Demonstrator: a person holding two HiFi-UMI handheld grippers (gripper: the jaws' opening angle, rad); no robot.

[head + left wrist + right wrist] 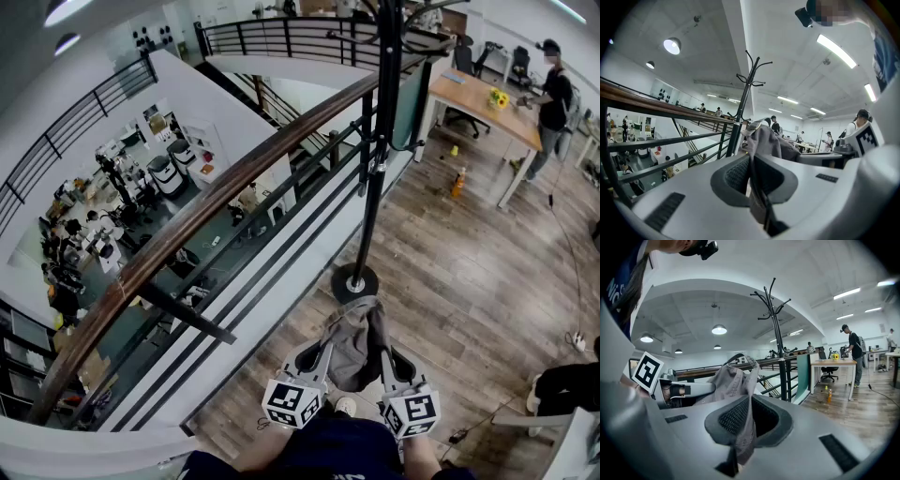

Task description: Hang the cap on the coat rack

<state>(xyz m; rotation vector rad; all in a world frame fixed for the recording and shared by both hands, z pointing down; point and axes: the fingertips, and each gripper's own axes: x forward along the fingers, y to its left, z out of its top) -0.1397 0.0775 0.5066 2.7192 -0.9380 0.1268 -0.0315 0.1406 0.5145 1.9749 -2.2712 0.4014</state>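
close in front of the person, low in the head view, the grey cap (354,345) hangs stretched between the two tools. the left gripper (751,180) has its jaws pinched together on one edge of the fabric. the right gripper (747,420) is clamped the same way on the opposite edge. each gripper view shows cloth squeezed between the dark pads. the grippers sit side by side, nearly level. the coat rack (380,159) stands just beyond the cap, its round base (354,281) on the wooden floor (450,281) beside the railing (216,211). its hooks rise well above the cap, which touches none of them
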